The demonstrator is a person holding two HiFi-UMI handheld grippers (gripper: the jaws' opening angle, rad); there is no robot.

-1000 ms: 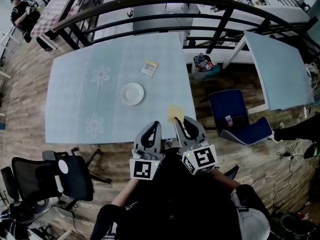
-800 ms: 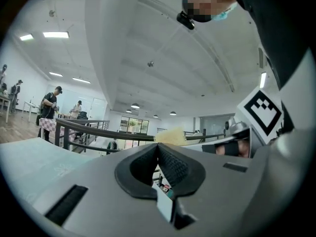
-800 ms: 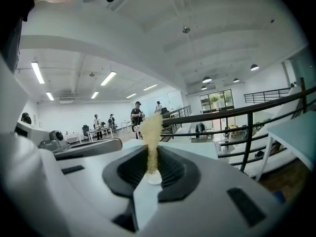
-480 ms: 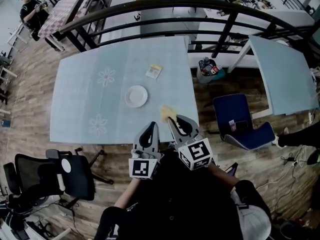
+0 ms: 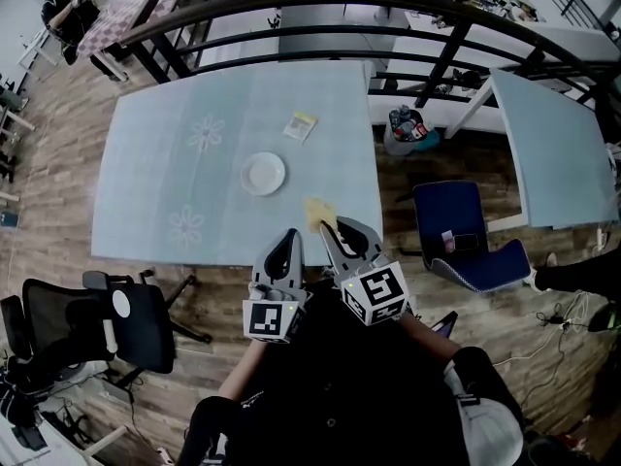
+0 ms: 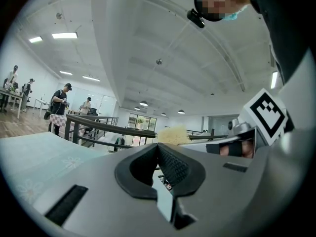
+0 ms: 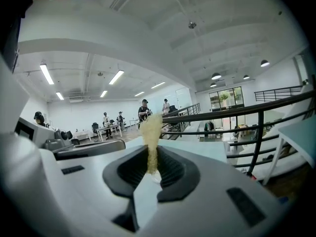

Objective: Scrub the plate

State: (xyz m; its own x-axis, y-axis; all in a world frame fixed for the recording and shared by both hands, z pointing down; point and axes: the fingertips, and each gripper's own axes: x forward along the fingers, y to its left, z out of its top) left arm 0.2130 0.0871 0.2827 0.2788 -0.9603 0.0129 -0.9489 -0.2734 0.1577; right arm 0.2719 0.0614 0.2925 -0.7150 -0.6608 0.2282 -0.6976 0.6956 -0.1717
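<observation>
A small white plate point(image 5: 263, 174) lies near the middle of the pale blue table point(image 5: 155, 173). Both grippers hover at the table's near edge, short of the plate. My right gripper point(image 5: 323, 223) is shut on a flat yellow sponge point(image 5: 316, 211), which stands up between its jaws point(image 7: 151, 142). My left gripper point(image 5: 288, 237) is shut with nothing in it; in the left gripper view its jaws meet point(image 6: 158, 147), and the sponge point(image 6: 171, 135) shows just beyond them.
A small yellow-and-white packet point(image 5: 301, 124) lies on the table beyond the plate. A dark railing point(image 5: 427, 27) runs along the far side. A blue chair point(image 5: 466, 236) stands to the right, a black office chair point(image 5: 97, 323) at the near left, a bin point(image 5: 403, 129) off the far right corner.
Both grippers have crept a little forward and left along the near table edge, the right one still carrying the sponge. The plate has not moved.
</observation>
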